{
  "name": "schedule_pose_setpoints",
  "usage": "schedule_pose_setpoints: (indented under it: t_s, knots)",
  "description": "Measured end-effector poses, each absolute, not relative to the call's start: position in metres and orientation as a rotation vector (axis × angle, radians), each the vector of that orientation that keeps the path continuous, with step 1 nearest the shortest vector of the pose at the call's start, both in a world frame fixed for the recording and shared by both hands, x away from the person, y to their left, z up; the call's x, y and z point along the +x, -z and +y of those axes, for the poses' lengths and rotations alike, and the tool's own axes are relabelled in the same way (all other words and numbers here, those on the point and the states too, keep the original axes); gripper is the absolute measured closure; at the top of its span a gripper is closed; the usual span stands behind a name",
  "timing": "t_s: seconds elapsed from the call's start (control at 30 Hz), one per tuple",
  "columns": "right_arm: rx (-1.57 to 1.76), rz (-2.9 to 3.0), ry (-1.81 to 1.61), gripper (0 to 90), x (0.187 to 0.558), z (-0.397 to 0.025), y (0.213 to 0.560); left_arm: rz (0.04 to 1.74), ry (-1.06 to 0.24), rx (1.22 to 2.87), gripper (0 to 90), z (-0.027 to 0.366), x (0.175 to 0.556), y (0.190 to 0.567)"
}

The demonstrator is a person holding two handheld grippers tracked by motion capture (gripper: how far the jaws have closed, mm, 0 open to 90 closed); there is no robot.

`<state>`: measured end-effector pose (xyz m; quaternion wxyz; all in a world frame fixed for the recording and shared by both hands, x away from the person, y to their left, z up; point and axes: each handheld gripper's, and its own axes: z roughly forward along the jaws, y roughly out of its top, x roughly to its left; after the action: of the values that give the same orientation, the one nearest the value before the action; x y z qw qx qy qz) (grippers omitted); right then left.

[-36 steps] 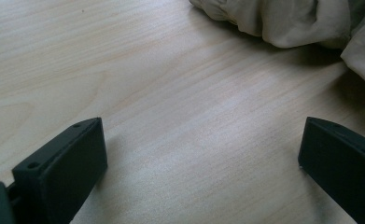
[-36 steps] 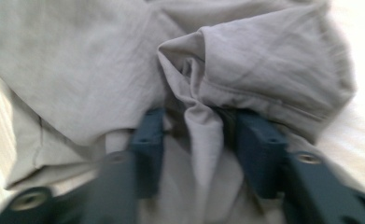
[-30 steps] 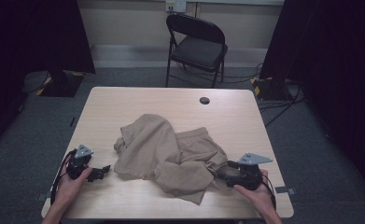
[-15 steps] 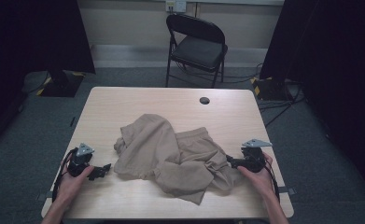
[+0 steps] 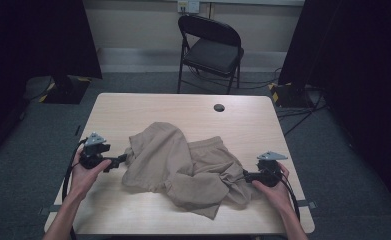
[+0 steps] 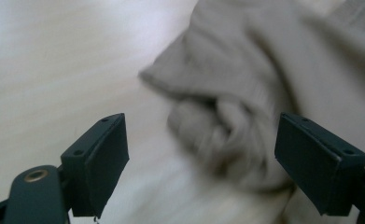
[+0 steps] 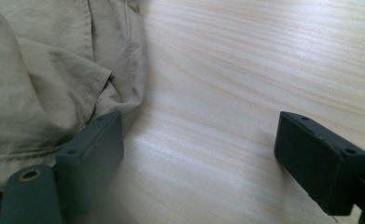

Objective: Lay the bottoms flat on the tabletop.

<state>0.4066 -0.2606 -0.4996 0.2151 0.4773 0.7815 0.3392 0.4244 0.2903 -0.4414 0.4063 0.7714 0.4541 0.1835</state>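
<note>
While the crumpled tan fabric garment (image 5: 188,167) lies mid light wooden table (image 5: 158,107), left gripper (image 5: 121,159) sits w/ jaws spread at its left edge, bunched fold btwn them; right gripper (image 5: 245,175), jaws also apart, touches its right edge.

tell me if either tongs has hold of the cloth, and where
Neither. The left tongs are open around a bunched fold at the cloth's edge, not shut on it. The right tongs are open over the table, one jaw at the cloth's hem.
</note>
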Motion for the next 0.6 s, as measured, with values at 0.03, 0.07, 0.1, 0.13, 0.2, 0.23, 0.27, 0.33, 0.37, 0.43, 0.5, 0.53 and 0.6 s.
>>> schedule_pose_setpoints:
  t_s: [0.03,0.07,0.1,0.13,0.2,0.23,0.27,0.33,0.37,0.43,0.5,0.53,0.6]
  knots:
    - [1.324,2.168,-0.941,15.2,0.406,-0.261,0.5,1.133,-0.46,1.944,18.0,0.286,0.428,0.437]
    - [1.325,2.169,-0.942,15.3,0.406,-0.261,0.5,1.123,-0.474,1.947,18.1,0.28,0.433,0.432]
    - [1.325,2.168,-0.942,15.2,0.406,-0.261,0.5,1.106,-0.478,1.958,18.1,0.273,0.438,0.427]
    - [1.325,2.168,-0.943,15.2,0.406,-0.261,0.5,1.088,-0.478,1.96,18.6,0.266,0.443,0.424]
    - [1.325,2.169,-0.943,15.2,0.406,-0.261,0.5,1.069,-0.439,1.947,19.9,0.254,0.454,0.42]
    - [1.325,2.168,-0.943,15.2,0.406,-0.261,0.5,1.061,-0.42,1.948,20.6,0.247,0.46,0.419]
    - [1.324,2.168,-0.943,15.2,0.406,-0.261,0.5,1.05,-0.412,1.955,21.4,0.241,0.466,0.42]
    - [1.325,2.169,-0.943,15.2,0.406,-0.261,0.5,1.021,-0.39,1.983,22.3,0.222,0.48,0.424]
    - [1.325,2.169,-0.943,15.2,0.406,-0.261,0.5,1.021,-0.39,1.983,22.3,0.222,0.48,0.424]
    - [1.324,2.169,-0.943,15.2,0.406,-0.261,0.5,1.014,-0.368,1.988,22.4,0.212,0.489,0.428]
    - [1.324,2.168,-0.942,15.2,0.406,-0.261,0.5,1.027,-0.331,1.967,22.2,0.203,0.497,0.435]
    - [1.324,2.169,-0.943,15.2,0.406,-0.261,0.5,1.035,-0.329,1.975,21.8,0.198,0.5,0.439]
    - [1.324,2.169,-0.943,15.2,0.406,-0.261,0.5,1.047,-0.327,2.008,20.1,0.189,0.507,0.449]
